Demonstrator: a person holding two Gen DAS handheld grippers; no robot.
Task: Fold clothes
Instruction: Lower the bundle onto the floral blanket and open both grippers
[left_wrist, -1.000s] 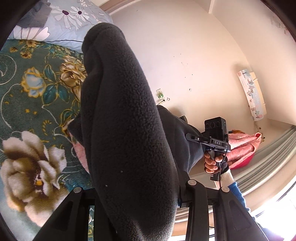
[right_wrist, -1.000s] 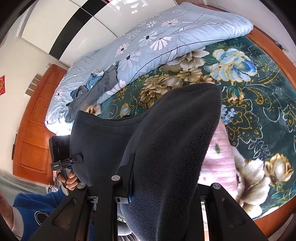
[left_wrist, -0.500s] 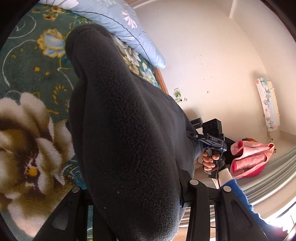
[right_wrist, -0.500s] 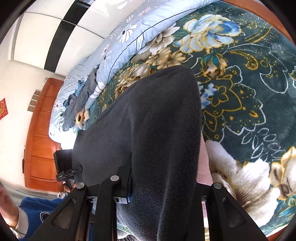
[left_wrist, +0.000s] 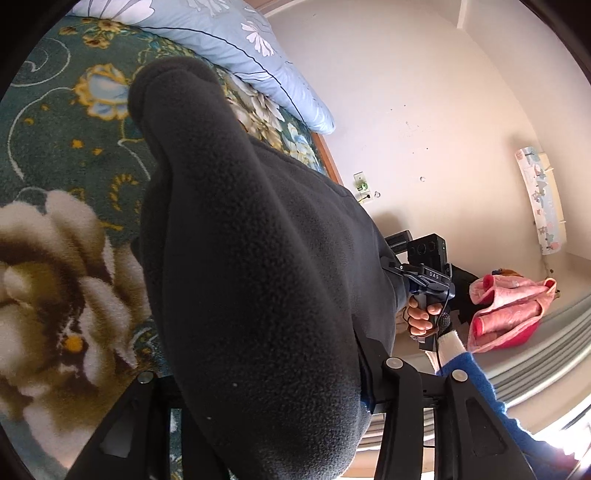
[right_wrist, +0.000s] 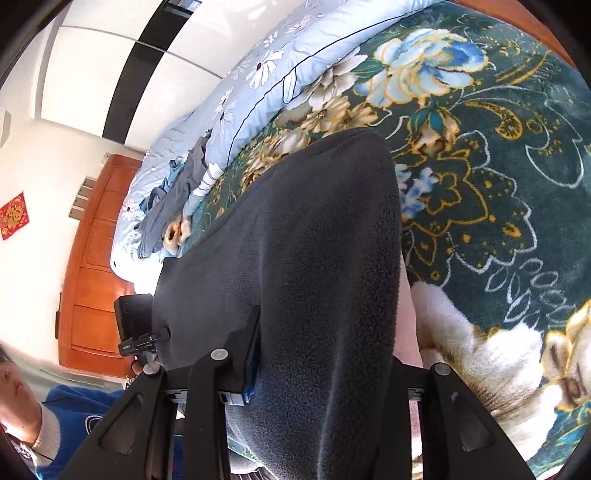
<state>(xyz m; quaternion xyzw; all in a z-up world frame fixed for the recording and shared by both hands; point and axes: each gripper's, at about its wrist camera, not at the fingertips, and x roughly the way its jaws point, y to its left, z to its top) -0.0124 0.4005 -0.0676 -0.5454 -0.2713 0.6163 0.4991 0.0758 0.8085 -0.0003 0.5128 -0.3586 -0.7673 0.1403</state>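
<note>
A dark grey fleece garment (left_wrist: 251, 258) fills the middle of both wrist views and hangs over the floral bed blanket (left_wrist: 55, 155). My left gripper (left_wrist: 280, 410) is shut on one edge of it; the fleece bulges between the fingers. My right gripper (right_wrist: 314, 384) is shut on the other edge of the garment (right_wrist: 295, 258). The right gripper also shows in the left wrist view (left_wrist: 424, 280), at the garment's far side. The left gripper shows in the right wrist view (right_wrist: 140, 339). A strip of pink cloth (right_wrist: 410, 317) shows under the fleece.
A light blue floral quilt (right_wrist: 280, 77) lies along the far side of the bed, with grey-blue clothes (right_wrist: 173, 199) on it. A pink and red bundle (left_wrist: 506, 314) sits by the wall. A wooden cabinet (right_wrist: 96, 266) stands beyond the bed.
Both grippers have carried the fleece garment forward and lower over the bed; more blanket and less wall shows now. The grips have not changed.
</note>
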